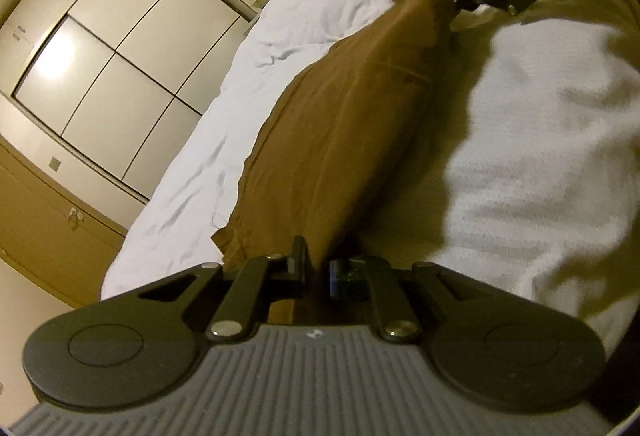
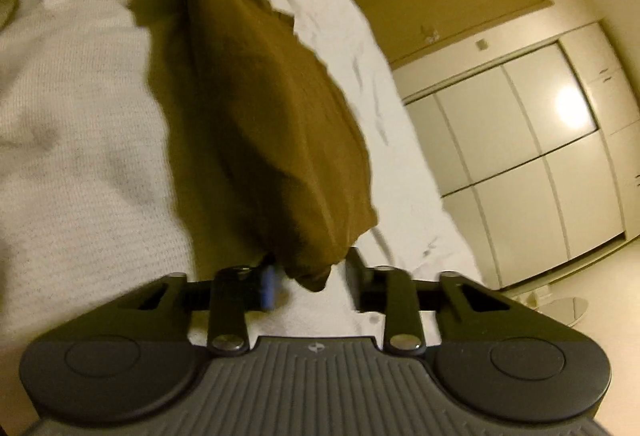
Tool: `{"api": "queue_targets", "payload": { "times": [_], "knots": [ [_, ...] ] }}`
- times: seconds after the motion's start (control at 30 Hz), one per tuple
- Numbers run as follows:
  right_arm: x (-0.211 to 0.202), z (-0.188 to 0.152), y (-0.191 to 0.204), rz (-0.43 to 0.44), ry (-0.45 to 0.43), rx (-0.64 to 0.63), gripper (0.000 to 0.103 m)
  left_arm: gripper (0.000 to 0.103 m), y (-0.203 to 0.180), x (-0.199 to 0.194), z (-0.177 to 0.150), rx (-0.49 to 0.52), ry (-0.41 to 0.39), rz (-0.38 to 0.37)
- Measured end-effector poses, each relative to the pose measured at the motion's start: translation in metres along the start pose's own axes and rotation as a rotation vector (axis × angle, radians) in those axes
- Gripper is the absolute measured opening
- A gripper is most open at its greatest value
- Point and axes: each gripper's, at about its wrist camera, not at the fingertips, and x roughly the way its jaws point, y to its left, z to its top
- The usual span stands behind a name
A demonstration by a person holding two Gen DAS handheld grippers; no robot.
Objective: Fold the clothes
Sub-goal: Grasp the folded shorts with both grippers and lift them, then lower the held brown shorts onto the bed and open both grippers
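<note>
Hanging brown garment (image 1: 340,140) | left jaws clamped | right jaws apart

Dim, warm yellowish indoor light in both views. Bright glare patch on the glossy wardrobe doors (image 1: 60,60), also seen at (image 2: 570,108). Brown garment (image 1: 340,124) casts a dark soft shadow on the white knit blanket (image 1: 540,140). Right wrist view shows motion blur, worst on the cloth edges and the right gripper (image 2: 310,282). Strong fisheye bending and dark vignette at the corners. Left view is sharper, blanket soft.
</note>
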Motion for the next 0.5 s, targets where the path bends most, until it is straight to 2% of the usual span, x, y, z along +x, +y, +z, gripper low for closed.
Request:
{"api": "queue_targets", "payload": {
  "times": [0.03,0.1,0.2,0.23,0.27,0.3,0.37,0.43,0.5],
  "knots": [
    [-0.004,0.001,0.002,-0.005,-0.011,0.001,0.040,0.020,-0.002,-0.001,-0.001,0.009,-0.001,0.008],
    [-0.011,0.005,0.007,-0.014,-0.035,-0.007,0.051,0.024,-0.005,-0.001,-0.001,0.015,-0.001,0.014],
    [-0.013,0.016,0.014,-0.010,-0.079,-0.028,0.052,0.024,-0.008,0.005,0.000,0.027,0.002,0.013],
    [-0.008,0.020,0.016,0.000,-0.081,-0.034,0.050,0.024,-0.008,0.008,0.001,0.031,0.003,0.012],
    [-0.002,0.023,0.017,0.009,-0.079,-0.038,0.042,0.023,-0.008,0.012,0.002,0.035,0.005,0.011],
    [0.006,0.026,0.017,0.017,-0.071,-0.042,0.031,0.012,-0.006,0.016,0.003,0.030,0.012,0.005],
    [0.018,0.027,0.013,0.038,-0.055,-0.035,0.022,0.008,0.001,0.015,0.006,0.012,0.007,-0.006],
    [0.020,0.027,0.002,0.056,-0.049,-0.008,0.018,0.007,0.007,0.012,0.009,-0.006,0.000,-0.017],
    [0.004,0.025,-0.008,0.063,-0.052,0.022,0.017,0.007,0.004,-0.002,0.008,-0.018,-0.007,-0.052]
  ]
}}
